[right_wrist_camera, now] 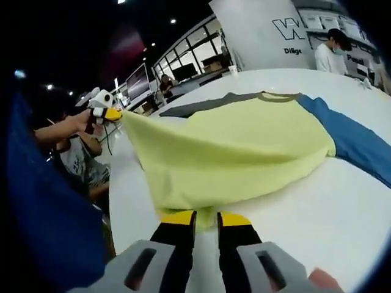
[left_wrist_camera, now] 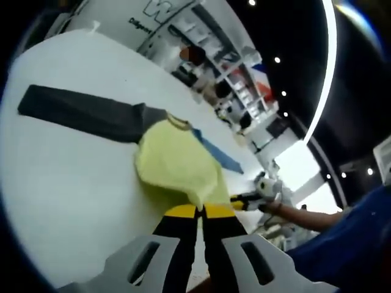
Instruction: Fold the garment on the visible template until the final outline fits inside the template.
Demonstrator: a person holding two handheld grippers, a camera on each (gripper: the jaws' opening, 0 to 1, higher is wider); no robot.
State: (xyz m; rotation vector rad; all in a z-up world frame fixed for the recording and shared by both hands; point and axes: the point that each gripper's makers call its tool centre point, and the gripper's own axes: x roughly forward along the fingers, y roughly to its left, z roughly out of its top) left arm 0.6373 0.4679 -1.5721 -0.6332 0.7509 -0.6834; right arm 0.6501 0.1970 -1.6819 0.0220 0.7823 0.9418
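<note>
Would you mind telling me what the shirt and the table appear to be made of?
The shirt looks like soft matte knit fabric, probably cotton jersey: it drapes and creases where the right claw and left claw pinch its yellow hem, with grey and blue sleeves. The table seems a hard, smooth white top, perhaps laminate, with a faint sheen.

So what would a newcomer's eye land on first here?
The yellow garment, lifted off the white table and stretched between both claws. The right claw pinches its near hem, the left claw its far corner. Its blue sleeve lies flat at right, the grey sleeve beyond.
</note>
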